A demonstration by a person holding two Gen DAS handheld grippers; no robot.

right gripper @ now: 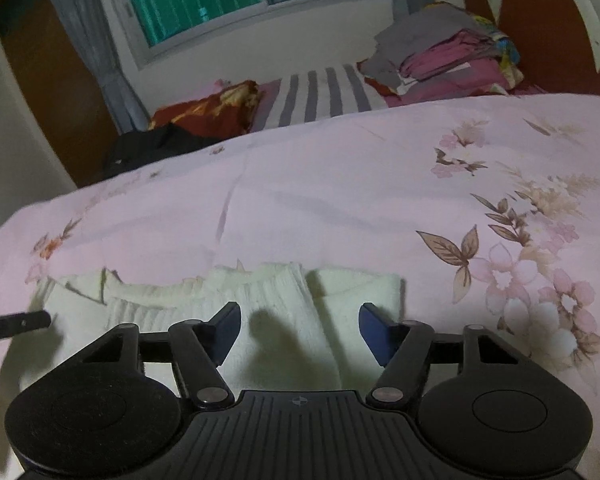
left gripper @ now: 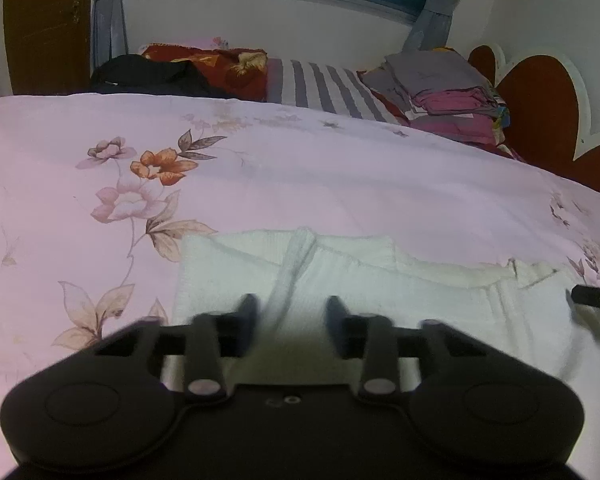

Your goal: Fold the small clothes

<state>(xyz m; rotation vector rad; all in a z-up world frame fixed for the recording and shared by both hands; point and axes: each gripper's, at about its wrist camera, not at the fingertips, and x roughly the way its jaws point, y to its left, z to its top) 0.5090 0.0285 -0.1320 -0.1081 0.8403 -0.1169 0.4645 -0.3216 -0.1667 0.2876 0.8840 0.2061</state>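
One white knit garment [left gripper: 380, 292] lay flat on the bed's pink floral cover [left gripper: 260, 168], at its near edge. Two claws hovered over it: left claw [left gripper: 293, 320] and right claw [right gripper: 298, 330], both spread wide, gripping nothing. One stack of folded clothes [right gripper: 452, 56] sat near the headboard [right gripper: 548, 4].

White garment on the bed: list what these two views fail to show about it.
- Left wrist view: the garment's near edge is hidden behind the open left gripper, whose fingers are motion-blurred.
- Right wrist view: the garment's near part is covered by the open right gripper.
- Both views: garment type and fold count cannot be told; only ribbed cloth and overlapping flaps show.
- Whether either gripper touches the cloth cannot be told.
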